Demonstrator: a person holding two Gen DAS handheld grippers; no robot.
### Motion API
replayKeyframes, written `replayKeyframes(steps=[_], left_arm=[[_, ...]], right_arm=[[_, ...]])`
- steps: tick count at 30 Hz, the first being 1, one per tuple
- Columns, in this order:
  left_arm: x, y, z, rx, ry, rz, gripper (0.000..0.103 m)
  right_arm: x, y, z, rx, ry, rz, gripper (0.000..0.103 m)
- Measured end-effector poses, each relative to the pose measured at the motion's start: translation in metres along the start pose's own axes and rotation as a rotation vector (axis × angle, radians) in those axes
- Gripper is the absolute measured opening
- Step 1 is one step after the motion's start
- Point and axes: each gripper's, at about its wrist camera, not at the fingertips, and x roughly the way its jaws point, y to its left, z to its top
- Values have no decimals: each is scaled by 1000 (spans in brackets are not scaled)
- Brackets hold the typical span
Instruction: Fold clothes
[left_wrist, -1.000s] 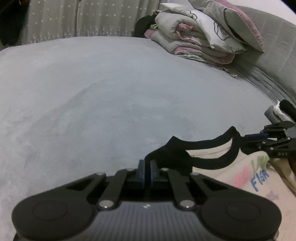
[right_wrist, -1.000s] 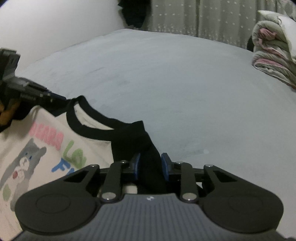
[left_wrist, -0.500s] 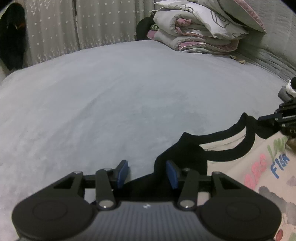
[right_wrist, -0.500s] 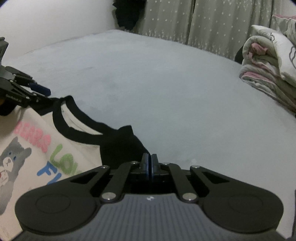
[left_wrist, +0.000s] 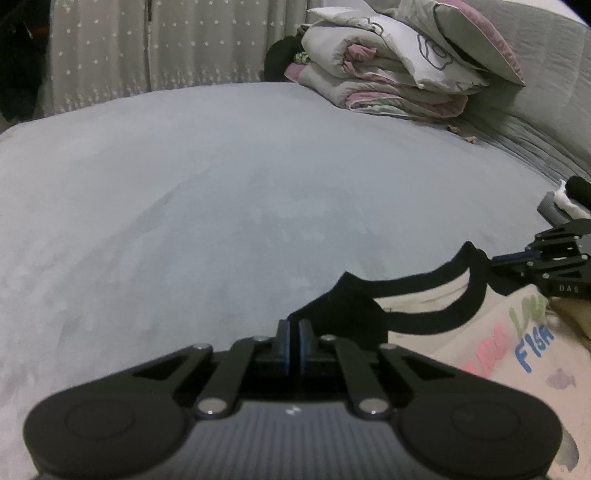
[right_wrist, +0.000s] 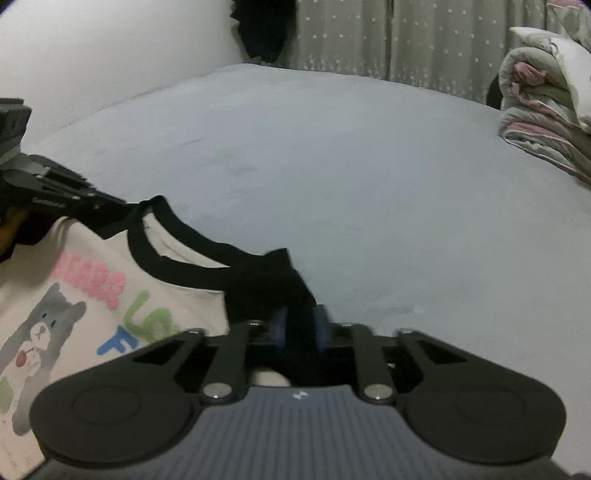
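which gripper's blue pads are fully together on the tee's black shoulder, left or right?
The left gripper: its blue pads meet on the cream T-shirt with black trim. The right gripper shows a gap between its pads, with black fabric bunched in it.

One T-shirt (right_wrist: 92, 280), two claws (left_wrist: 294, 341) (right_wrist: 300, 326), one stack of folded quilts (left_wrist: 388, 77), one bed (left_wrist: 221, 184).

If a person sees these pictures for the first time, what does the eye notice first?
First comes the cream T-shirt with a black collar, a grey cat and coloured letters, low at the left of the right wrist view. Each gripper, left and right, pinches a black shoulder. A folded quilt lies at the bed's far right.
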Motion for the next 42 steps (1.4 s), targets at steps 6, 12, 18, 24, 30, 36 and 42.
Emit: replayKeyframes(steps=[6,12,18,24,30,36,42], left_arm=[[0,-7,10,-7,-46,83,4],[1,-7,28,-12,-101,168,4],[27,-10,45,75,-114,289,4],[71,-13,28,166,-73,355,4],[74,-26,20,240,-103,418,4],[68,-19,20,204,-108,391,6],[58,-13,25,137,-136,371,34]], right_arm=[[-9,1,18,13,-69,-110,5],[-13,-2,43,-14,-168,-172,5],[17,-2,62,-52,-167,-209,5],[60,-5,51,-72,-80,-236,4],[69,-2,42,-122,-75,-278,4],[78,9,42,-241,-65,-364,7],[77,0,42,-243,-80,-369,10]])
